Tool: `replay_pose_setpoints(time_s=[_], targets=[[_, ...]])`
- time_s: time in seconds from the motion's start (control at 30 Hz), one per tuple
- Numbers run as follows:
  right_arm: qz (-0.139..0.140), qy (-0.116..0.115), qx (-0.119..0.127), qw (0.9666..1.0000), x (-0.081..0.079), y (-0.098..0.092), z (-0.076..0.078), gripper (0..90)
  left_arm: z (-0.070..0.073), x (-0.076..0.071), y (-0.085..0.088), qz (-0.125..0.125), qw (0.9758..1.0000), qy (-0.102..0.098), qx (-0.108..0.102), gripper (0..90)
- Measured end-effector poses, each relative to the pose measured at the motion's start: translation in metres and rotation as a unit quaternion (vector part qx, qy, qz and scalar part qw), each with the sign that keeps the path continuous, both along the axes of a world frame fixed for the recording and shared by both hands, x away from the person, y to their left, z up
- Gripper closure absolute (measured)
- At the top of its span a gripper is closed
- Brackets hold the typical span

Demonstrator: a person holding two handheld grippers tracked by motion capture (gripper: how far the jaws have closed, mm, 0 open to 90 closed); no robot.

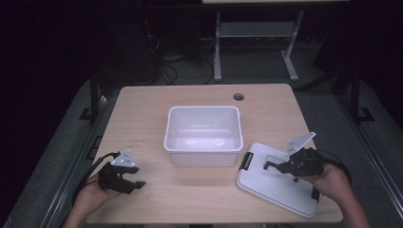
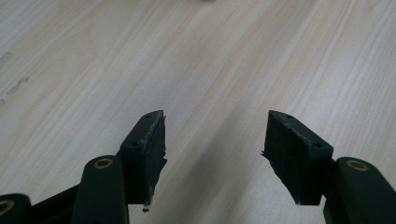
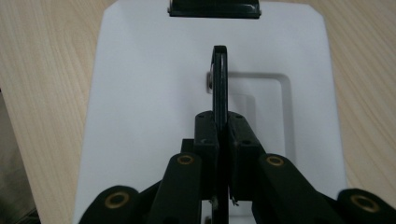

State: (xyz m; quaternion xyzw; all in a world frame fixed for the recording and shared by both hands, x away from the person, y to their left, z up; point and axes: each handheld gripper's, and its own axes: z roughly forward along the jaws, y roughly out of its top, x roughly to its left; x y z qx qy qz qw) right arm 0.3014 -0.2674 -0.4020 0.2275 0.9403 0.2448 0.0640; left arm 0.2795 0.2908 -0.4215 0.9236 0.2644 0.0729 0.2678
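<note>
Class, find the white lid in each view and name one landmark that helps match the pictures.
High view: white lid lies lower right, beside the white tub.
Left gripper view: bare tabletop between the jaws.
Right gripper view: lid central, under the jaws.
Shared landmark: the lid's black handle.

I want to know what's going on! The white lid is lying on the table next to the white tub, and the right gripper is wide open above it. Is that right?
Not quite. The right gripper is shut on the lid's black handle, as the right gripper view shows. The lid does lie on the table beside the white tub.
</note>
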Motion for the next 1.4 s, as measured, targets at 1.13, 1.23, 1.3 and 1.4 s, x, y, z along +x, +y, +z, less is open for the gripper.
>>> replay_pose_setpoints(time_s=[1.13, 1.23, 1.3, 1.4], targets=[[0.047, -0.012, 0.002, 0.9988, 0.005, -0.002, 0.02, 84.6, -0.02, -0.006, -0.003, 0.008, 0.9995, -0.002, -0.03, 36.7], [0.054, -0.017, 0.004, 0.9984, 0.003, -0.005, 0.027, 84.6, -0.018, -0.007, -0.001, 0.012, 0.9992, -0.004, -0.038, 36.7], [0.056, -0.019, 0.002, 0.9982, 0.001, -0.007, 0.032, 84.6, -0.018, -0.007, 0.001, 0.014, 0.9992, -0.006, -0.038, 36.5], [0.057, -0.025, -0.002, 0.9981, 0.0, -0.012, 0.042, 84.6, -0.018, -0.009, 0.001, 0.017, 0.9991, -0.006, -0.039, 36.2]])
